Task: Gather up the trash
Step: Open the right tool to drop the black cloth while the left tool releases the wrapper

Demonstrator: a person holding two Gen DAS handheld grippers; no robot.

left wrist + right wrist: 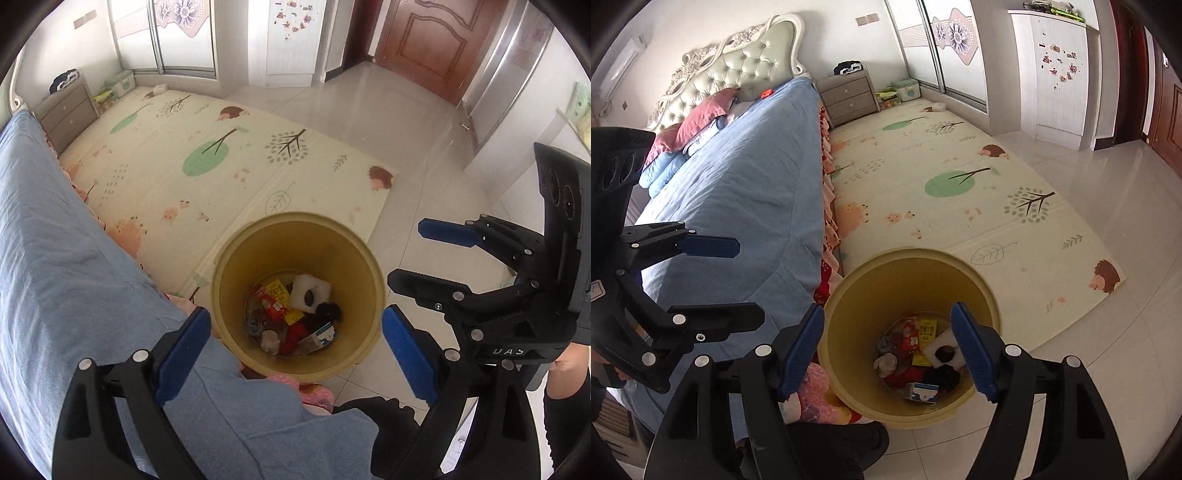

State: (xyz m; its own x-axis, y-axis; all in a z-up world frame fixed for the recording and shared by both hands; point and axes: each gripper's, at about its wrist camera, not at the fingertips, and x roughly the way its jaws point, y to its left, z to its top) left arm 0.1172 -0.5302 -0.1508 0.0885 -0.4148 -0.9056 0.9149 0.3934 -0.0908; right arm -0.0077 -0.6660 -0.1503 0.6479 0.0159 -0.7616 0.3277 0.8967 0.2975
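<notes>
A yellow round trash bin (295,240) stands on the floor at the bed's corner, seen also in the right wrist view (905,284). Inside it lies trash (291,314): a yellow carton, red wrappers, a white foam piece, a blue-and-white carton and dark bits (916,354). My left gripper (295,350) hangs open above the bin with nothing between its blue pads. My right gripper (888,350) is also open and empty over the bin. Each gripper shows in the other's view: the right gripper (424,258) to the right, the left gripper (738,280) over the bed.
A bed with a blue cover (738,184) runs along the left. A patterned play mat (942,184) lies beyond the bin, with a grey nightstand (849,96) at its far end. Glossy tile floor (388,122) leads to a wooden door (424,40). A person's leg (565,369) stands at the right.
</notes>
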